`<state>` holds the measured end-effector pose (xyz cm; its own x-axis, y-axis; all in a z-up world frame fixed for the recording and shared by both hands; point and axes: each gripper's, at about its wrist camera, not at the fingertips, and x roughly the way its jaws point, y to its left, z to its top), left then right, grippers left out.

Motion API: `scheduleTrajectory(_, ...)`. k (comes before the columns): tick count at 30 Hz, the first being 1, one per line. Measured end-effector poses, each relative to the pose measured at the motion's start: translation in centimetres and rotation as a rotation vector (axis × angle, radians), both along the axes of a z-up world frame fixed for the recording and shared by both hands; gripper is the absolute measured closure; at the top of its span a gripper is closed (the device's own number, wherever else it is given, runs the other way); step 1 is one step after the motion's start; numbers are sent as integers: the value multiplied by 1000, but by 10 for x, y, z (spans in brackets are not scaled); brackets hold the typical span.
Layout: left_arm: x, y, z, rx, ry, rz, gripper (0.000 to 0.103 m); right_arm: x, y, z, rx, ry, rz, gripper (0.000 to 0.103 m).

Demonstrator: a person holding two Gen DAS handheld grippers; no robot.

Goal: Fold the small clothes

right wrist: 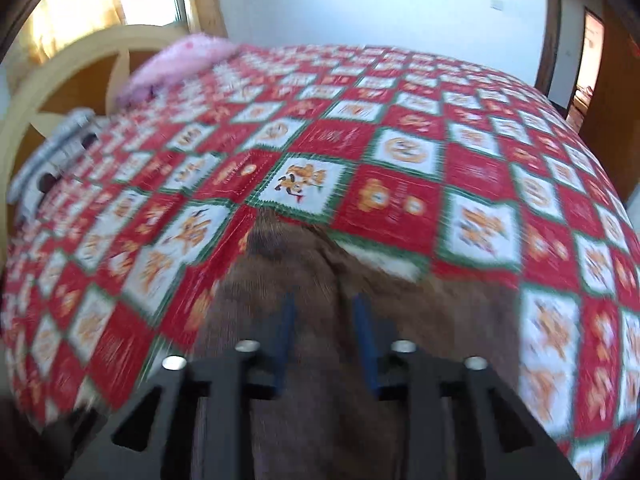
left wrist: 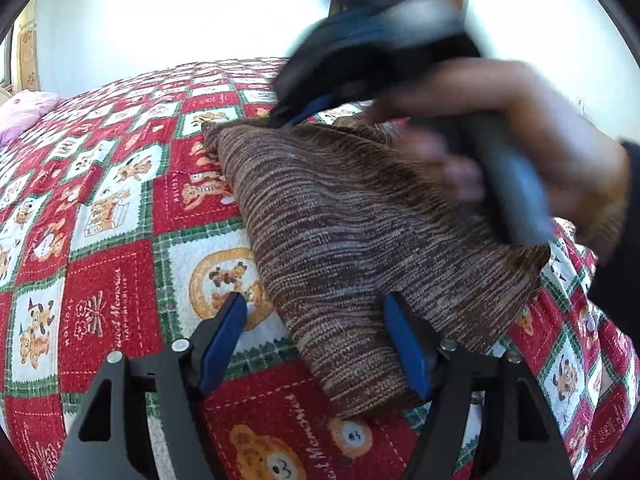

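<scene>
left tool [left wrist: 314, 340]: jaws stand wide apart and low over the bed, blue pads [left wrist: 222, 344] facing each other; the near corner of the brown knit garment [left wrist: 360, 232] lies between them, against the inner face of the right-hand pad, with open quilt showing on the other side, so the tool is released and nothing is clamped. the garment is a brown and tan striped knit, lying folded on the quilt [left wrist: 112, 248], a red, white and green patchwork with bear prints that covers the bed. right tool [right wrist: 326, 340]: in its own view the blue pads [right wrist: 366, 344] stand part-way apart above the brown knit; the picture is motion-blurred, but the cloth appears to lie beneath the pads rather than pinched between them, so this tool reads as released as well. in the left wrist view the right tool [left wrist: 292, 114] shows blurred at the far edge of the garment, gripped by the person's right hand [left wrist: 520, 148]. a pink pillow [right wrist: 180, 64] lies at the far end of the bed beside a pale wooden headboard [right wrist: 68, 76].
</scene>
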<state>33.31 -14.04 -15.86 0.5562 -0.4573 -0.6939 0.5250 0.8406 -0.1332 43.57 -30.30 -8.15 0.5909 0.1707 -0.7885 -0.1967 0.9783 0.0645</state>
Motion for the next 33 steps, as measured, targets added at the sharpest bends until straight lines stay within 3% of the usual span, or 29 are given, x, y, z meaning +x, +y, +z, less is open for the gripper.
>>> scheduleTrajectory(4,0,3,0,-3,0,5,27,-72,-32,9,28,-20,-8,69)
scheduleTrajectory(9,0,4,-1,-4,1,7,26,-126,-49,-28,10,85,-45,69)
scheduleTrajectory(11,0,5,0,-4,0,16,21,-140,-51,-43,-3,113,-52,69)
scheduleTrajectory(14,1,10,1,-13,10,50,9,-160,-47,-45,-43,78,-60,69)
scheduleTrajectory(18,4,15,0,-41,32,69,8,-174,-39,-51,-121,31,-52,69)
scheduleTrajectory(29,41,14,14,-16,90,146,8,-181,-50,-40,-89,19,-13,68)
scheduleTrajectory(30,45,11,13,-8,99,139,8,-180,-53,-37,-73,16,-15,67)
scheduleTrajectory(33,52,2,7,21,112,126,7,-172,-74,-22,47,-22,-61,48)
